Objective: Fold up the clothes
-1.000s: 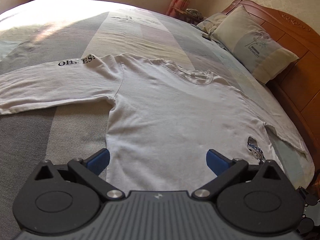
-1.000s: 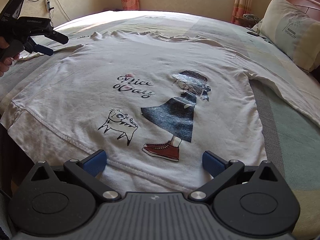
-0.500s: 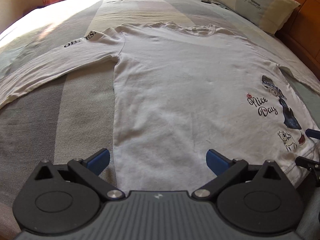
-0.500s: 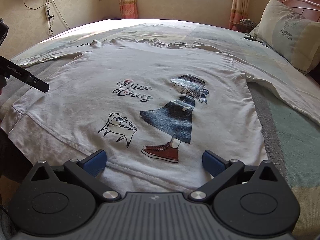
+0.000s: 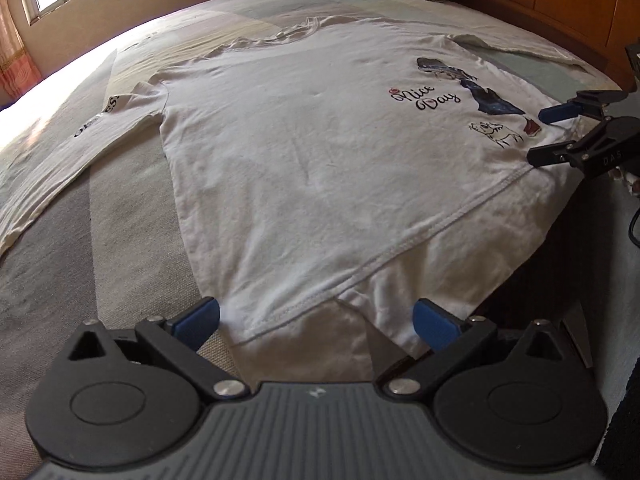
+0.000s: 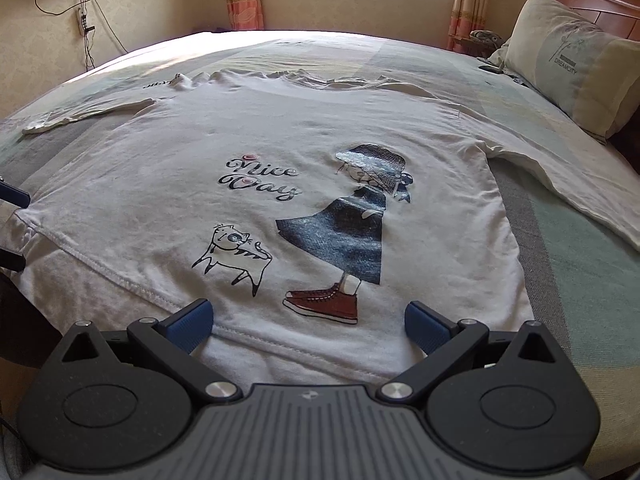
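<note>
We are seeing a white shirt (image 6: 312, 148) printed with black "Nice Day" script, a girl in a dark blue dress and red-brown sneakers, and a black-outlined cat. We are seeing a bedspread (image 6: 580, 248) in grey, pale green and cream blocks, a cream and grey pillow (image 6: 572, 64), and black grippers with blue fingertips (image 6: 188, 326)

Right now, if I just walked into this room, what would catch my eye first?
A white long-sleeved shirt spread flat across the bed, its front printed with "Nice Day", a girl in a blue dress and a cat. Both grippers, left and right, sit open at its bottom hem. A large pillow leans against the wooden headboard.
</note>
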### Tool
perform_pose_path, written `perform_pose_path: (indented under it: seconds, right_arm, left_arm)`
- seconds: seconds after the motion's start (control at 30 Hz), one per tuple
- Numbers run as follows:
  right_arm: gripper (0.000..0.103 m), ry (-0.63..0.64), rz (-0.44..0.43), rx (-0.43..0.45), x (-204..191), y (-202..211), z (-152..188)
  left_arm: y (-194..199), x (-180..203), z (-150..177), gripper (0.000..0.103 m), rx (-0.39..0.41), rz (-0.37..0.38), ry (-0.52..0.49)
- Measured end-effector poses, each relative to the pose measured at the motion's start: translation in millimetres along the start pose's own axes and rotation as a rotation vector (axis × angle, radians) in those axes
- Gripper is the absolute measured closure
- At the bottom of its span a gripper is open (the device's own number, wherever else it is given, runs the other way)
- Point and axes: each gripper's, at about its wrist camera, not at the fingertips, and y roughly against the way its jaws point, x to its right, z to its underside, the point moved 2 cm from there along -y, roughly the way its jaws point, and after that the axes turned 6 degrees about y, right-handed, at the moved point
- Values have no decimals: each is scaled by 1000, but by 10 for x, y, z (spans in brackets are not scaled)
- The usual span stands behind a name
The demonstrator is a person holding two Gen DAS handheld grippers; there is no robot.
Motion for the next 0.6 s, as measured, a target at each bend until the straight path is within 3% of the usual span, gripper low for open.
perform_pose_path:
  seconds: [0.1,0.13,0.23,0.33,0.43,0.6]
  right_arm:
    - [0,-4,6,-10,-8,-6,-18]
    - [0,-6,7,-13,-9,-6,-21]
    - [0,-9,11,-15,-13,0,-16]
    - [0,-9,13,-14,-15,8,-6]
    - [0,-14,16,3,-15,17,16]
    - [0,-21,24,0,-15,8,-1]
  left_arm:
    - [-39,75,-158,1,78,48,10]
    - [-119,110,-212,1,90,29,9]
    - [-337,46,-188,1,14,6,103]
    - [-213,-62,6,1,32,18,236]
    - [-39,-87,77,1,-3,36,250]
    - [-11,-140,-371,1,97,38,281]
